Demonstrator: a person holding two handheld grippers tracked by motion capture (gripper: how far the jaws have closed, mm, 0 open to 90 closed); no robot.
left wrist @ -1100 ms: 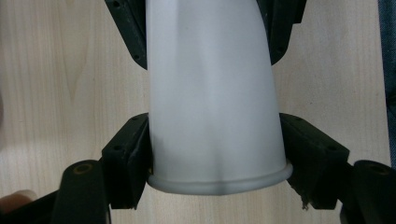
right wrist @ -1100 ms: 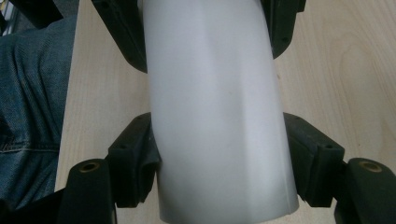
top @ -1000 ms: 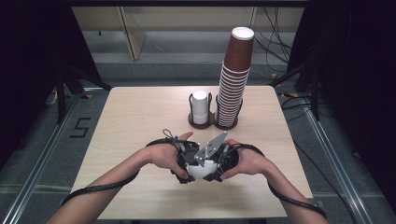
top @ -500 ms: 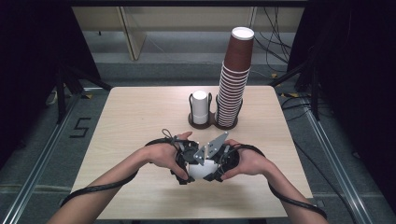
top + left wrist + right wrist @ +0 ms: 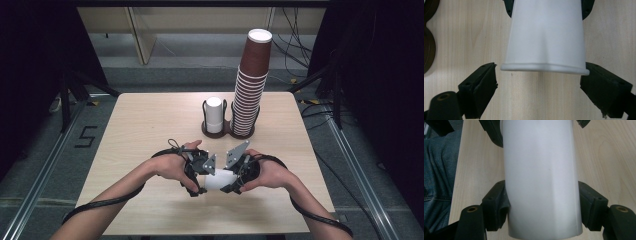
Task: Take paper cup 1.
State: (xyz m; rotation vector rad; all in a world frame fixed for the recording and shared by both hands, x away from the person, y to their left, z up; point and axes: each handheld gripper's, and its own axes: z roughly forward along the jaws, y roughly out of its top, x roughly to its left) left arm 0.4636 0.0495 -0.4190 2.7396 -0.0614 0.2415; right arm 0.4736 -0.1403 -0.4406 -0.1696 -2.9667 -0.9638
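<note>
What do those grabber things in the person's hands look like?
Each hand holds black tongs: the left tongs and the right tongs. Each has two chunky black jaws with small screw holes, and a grey three-cornered plate on top. A black cable trails back from each along the forearm. The forearms are bare, with no sleeves showing.

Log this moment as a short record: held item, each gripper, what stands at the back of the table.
held item: white cup, lying level between the two grippers above the table
right gripper: jaws clamped on the cup's body
left gripper: jaws have just been opening; the left pad stands clear of the cup's rim, the right pad sits right at it
back of table: dark two-ring holder with a white cup stack in one ring and a tall brown cup stack in the other
</note>
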